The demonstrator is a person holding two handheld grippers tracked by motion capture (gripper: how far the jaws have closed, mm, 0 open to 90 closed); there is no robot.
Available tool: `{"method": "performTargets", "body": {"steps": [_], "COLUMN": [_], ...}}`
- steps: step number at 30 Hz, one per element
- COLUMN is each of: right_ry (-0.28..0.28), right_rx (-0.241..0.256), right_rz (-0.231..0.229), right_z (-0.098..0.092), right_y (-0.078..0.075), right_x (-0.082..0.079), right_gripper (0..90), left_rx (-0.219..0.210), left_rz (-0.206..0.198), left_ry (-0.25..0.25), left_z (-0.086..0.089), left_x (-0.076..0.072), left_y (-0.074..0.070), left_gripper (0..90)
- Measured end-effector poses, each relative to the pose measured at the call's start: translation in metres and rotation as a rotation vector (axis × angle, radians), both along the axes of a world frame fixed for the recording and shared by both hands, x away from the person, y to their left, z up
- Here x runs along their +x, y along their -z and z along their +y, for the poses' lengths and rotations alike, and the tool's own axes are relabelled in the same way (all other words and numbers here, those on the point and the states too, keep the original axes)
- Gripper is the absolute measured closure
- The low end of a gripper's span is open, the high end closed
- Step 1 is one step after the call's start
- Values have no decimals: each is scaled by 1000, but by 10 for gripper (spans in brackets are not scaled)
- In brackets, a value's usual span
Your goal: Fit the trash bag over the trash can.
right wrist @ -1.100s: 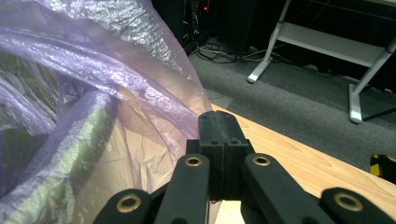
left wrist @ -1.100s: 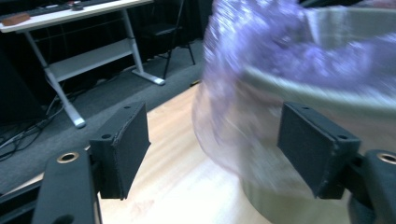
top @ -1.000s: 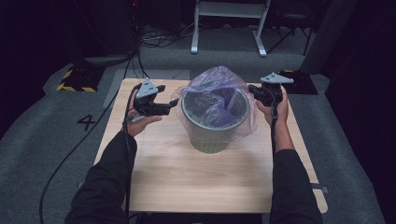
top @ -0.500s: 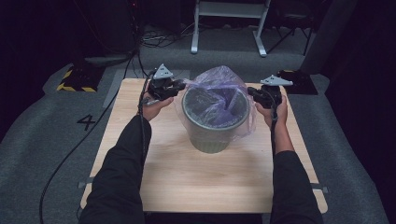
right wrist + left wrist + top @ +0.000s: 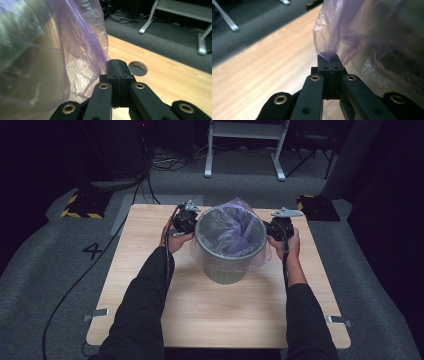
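A grey-green waste bin [image 5: 228,254] stands a little beyond the middle of the wooden desk [image 5: 150,315], lined with a thin purple bin bag [image 5: 235,222] whose edge is folded out over the rim and hangs down the outside. The left tongs [image 5: 192,224] sit at the bin's nine o'clock, just beside the rim. In the left gripper view these left tongs [image 5: 331,60] are pressed together on a gathered pinch of the bag's film [image 5: 325,37], which rises from the tips. The right tongs [image 5: 266,229] sit at the bin's three o'clock, against the bag. In the right gripper view the right tongs [image 5: 118,65] are also pressed together, with the purple film [image 5: 82,47] touching their side; whether film is caught between them cannot be told. A round hole [image 5: 137,68] in the desk lies just past their tips.
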State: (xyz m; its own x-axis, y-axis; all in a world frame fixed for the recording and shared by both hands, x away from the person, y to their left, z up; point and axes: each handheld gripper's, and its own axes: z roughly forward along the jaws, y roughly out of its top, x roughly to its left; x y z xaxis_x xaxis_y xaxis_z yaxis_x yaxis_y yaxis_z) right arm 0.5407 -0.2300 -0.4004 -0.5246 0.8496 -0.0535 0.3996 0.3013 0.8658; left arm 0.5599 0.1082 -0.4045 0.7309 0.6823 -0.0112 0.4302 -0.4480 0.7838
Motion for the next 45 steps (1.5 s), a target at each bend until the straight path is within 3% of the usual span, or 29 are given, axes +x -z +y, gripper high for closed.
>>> {"method": "performTargets", "body": {"steps": [1, 4, 9, 16, 19, 21, 23, 25, 27, 28, 32, 35, 37, 39, 42, 45], "right_ry": [-3, -4, -2, -17, -21, -37, -31, -31, -36, -40, -51, -78, -99, -104, -143, -188], "right_rx": [3, -13, 9, 32, 25, 40, 49, 56, 38, 6, -40, -40, -47, -52, -23, -52], "right_rz": [15, 60, 89, 105, 116, 97, 77, 79, 69, 65, 65, 44, 26, 7, -4, -41], "right_z": [1, -1, -11, -20, -23, -26, -30, -35, -40, -43, -53, -60, -62, -65, -69, -67], "right_y": [2, 11, 23, 37, 41, 40, 36, 33, 30, 29, 28, 24, 21, 18, 13, 11], "right_x": [1, 2, 0, -12, -16, -21, -28, -33, -40, -45, -57, -66, -73, -79, -86, -94], "right_gripper": [900, 900, 900, 899, 837, 818, 679, 580, 498, 467, 382, 365, 350, 326, 286, 274], "left_rx": [14, -9, -49, -81, -102, -113, -133, -147, -135, -129, -75, -59, -62, -41, -36, -25], "left_rz": [14, 30, 54, 26, 13, -5, -18, -51, -66, -86, -147, -176, -178, -208, -204, -200], "left_ry": [5, -1, -4, -6, -18, -21, -36, -17, -16, -13, -13, 39, 83, 125, 186, 221], "left_z": [-1, 1, 13, 33, 46, 53, 61, 69, 75, 77, 82, 82, 77, 67, 57, 48], "left_x": [0, 0, -7, -23, -30, -35, -42, -52, -62, -68, -84, -96, -105, -115, -123, -127], "left_y": [4, 13, 29, 40, 42, 41, 38, 35, 31, 30, 25, 20, 17, 13, 10, 11], "left_gripper": [899, 898, 898, 898, 884, 799, 618, 543, 474, 426, 321, 300, 268, 243, 220, 211]}}
